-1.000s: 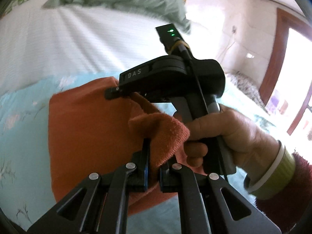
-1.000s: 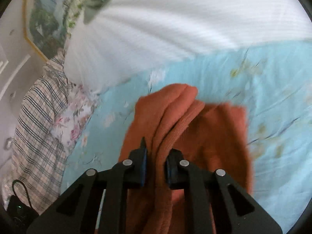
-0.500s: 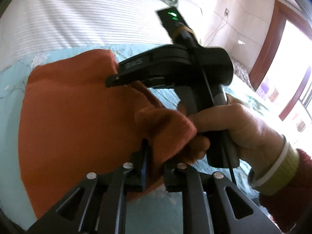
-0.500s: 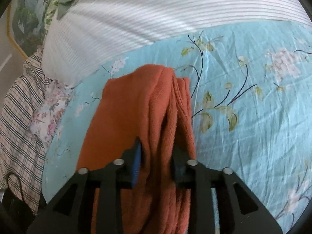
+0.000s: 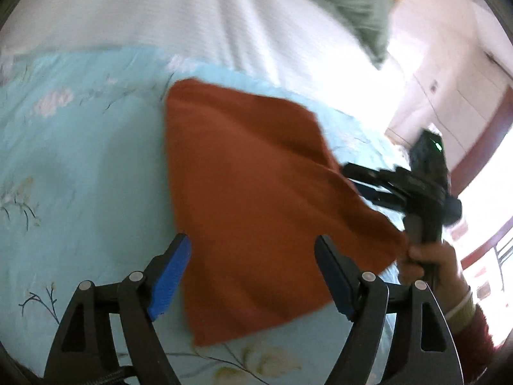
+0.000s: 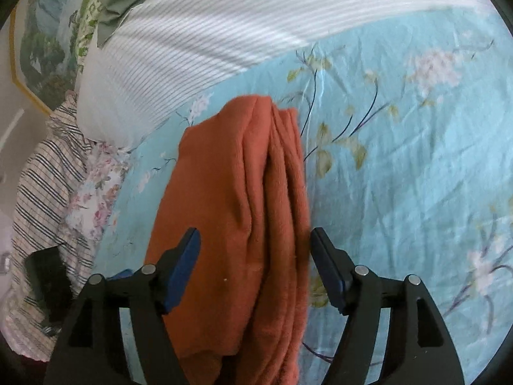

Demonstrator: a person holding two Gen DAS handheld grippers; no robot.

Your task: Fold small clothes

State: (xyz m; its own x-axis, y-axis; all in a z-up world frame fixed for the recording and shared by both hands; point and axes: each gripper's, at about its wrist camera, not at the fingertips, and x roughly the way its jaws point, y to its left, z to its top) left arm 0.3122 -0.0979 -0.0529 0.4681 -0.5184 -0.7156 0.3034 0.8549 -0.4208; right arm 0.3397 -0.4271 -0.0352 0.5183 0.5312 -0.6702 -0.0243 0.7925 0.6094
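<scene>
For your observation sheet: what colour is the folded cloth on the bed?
Rust orange cloth, plain; clearest in the right wrist view.

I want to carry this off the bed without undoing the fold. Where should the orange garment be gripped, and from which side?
Probably at the stacked layered edge of the orange garment, coming in level from the open blue floral sheet side. In the right wrist view several fold edges bunch together there, so one pinch likely catches every layer; the opposite side is a single smooth fold near the striped pillow.
</scene>
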